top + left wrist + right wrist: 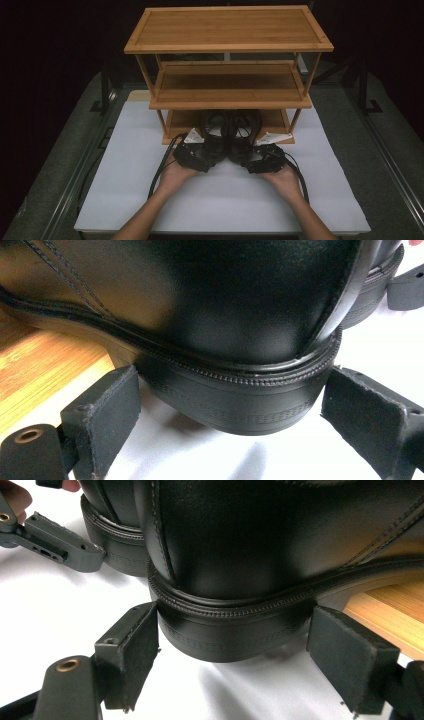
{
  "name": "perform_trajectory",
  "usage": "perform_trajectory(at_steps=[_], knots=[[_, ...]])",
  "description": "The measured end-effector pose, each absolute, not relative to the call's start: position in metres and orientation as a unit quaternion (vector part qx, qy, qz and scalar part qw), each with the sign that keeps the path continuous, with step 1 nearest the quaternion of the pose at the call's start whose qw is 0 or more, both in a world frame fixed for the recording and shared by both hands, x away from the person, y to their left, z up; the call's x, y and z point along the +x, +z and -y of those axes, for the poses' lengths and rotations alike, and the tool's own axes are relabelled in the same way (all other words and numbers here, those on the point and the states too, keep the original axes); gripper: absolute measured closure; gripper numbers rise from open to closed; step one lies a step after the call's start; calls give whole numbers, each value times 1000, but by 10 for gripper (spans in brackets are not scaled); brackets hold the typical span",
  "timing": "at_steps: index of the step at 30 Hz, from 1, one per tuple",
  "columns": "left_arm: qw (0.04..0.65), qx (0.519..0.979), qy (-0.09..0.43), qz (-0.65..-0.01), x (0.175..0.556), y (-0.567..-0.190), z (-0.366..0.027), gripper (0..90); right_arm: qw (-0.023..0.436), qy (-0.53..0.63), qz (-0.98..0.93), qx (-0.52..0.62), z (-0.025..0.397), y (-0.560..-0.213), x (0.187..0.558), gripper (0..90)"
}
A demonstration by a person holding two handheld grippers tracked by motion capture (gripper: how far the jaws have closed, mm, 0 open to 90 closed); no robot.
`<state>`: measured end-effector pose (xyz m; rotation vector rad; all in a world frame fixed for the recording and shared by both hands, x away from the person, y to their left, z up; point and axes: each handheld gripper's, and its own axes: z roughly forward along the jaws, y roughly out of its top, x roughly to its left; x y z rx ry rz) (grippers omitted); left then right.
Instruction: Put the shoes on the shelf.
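Observation:
Two black leather shoes stand side by side, toes inside the bottom level of a bamboo shoe rack (228, 30) and heels out over the white mat. My left gripper (209, 154) holds the heel of the left shoe (216, 132). In the left gripper view my left gripper (232, 390) presses both pads against the sole's sides of the left shoe (225, 305). My right gripper (244, 157) grips the right shoe (243, 131) the same way. In the right gripper view the right gripper (232, 625) pinches the heel of that right shoe (260, 535).
The rack has three bamboo levels; its top (228, 30) and middle shelf (227, 82) are bare. It stands at the far end of a white mat (220, 195) on a grey table. Wood of the bottom shelf (40, 365) lies under the shoes.

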<state>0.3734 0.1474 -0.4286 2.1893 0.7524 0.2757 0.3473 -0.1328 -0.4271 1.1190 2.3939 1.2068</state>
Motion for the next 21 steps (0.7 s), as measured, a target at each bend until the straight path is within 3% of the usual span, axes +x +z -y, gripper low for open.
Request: perform_trajectory(at_steps=[21], knots=[[405,852,106,-314,413,-430,-153,87,118,421,-819,372,130,-424,392,208]])
